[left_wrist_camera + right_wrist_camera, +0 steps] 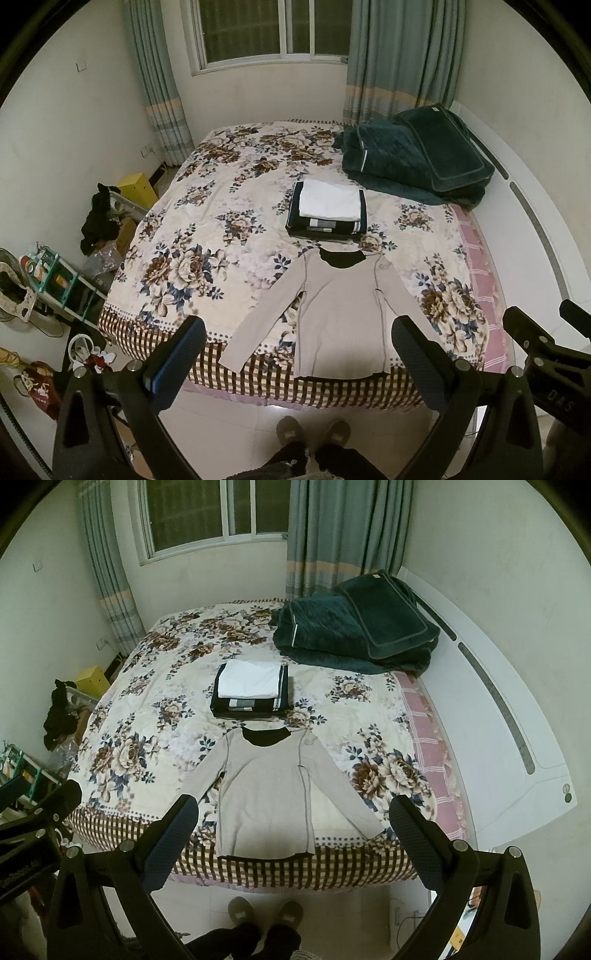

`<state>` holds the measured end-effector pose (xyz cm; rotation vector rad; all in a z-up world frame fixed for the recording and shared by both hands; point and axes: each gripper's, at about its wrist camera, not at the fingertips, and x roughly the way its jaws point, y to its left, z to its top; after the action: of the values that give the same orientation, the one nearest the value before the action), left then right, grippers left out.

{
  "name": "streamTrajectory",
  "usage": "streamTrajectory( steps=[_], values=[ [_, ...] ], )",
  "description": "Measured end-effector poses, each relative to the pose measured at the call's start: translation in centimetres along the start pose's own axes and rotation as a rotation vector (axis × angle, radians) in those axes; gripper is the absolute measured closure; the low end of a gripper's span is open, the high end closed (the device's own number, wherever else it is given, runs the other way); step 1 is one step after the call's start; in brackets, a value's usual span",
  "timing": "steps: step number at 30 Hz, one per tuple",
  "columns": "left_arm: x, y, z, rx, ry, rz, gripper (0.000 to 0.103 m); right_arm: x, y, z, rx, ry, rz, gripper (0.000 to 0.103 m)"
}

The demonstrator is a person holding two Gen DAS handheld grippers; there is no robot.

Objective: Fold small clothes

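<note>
A beige long-sleeved shirt (341,314) (266,794) with a black neckline lies flat on the flowered bedspread (207,229) (155,716), hem at the near edge, both sleeves spread out. Behind it sits a stack of folded clothes (327,212) (249,690), white on top of dark. My left gripper (299,350) is open and empty, held above the floor in front of the bed. My right gripper (293,829) is open and empty, at the same height. Each gripper shows at the edge of the other's view.
A folded dark green blanket (413,155) (354,627) lies at the bed's far right, by the white headboard (498,709). Cluttered shelves and bags (55,280) stand on the floor at left. The person's slippered feet (314,432) are on the tiles.
</note>
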<state>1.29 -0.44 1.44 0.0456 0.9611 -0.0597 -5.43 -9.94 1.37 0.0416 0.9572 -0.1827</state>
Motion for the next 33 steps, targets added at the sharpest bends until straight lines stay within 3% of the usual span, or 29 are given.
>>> streamTrajectory(
  steps=[33],
  values=[
    [0.5, 0.49, -0.32, -0.011, -0.007, 0.003, 0.0, -0.21, 0.28, 0.65, 0.001, -0.002, -0.006, 0.0]
  ],
)
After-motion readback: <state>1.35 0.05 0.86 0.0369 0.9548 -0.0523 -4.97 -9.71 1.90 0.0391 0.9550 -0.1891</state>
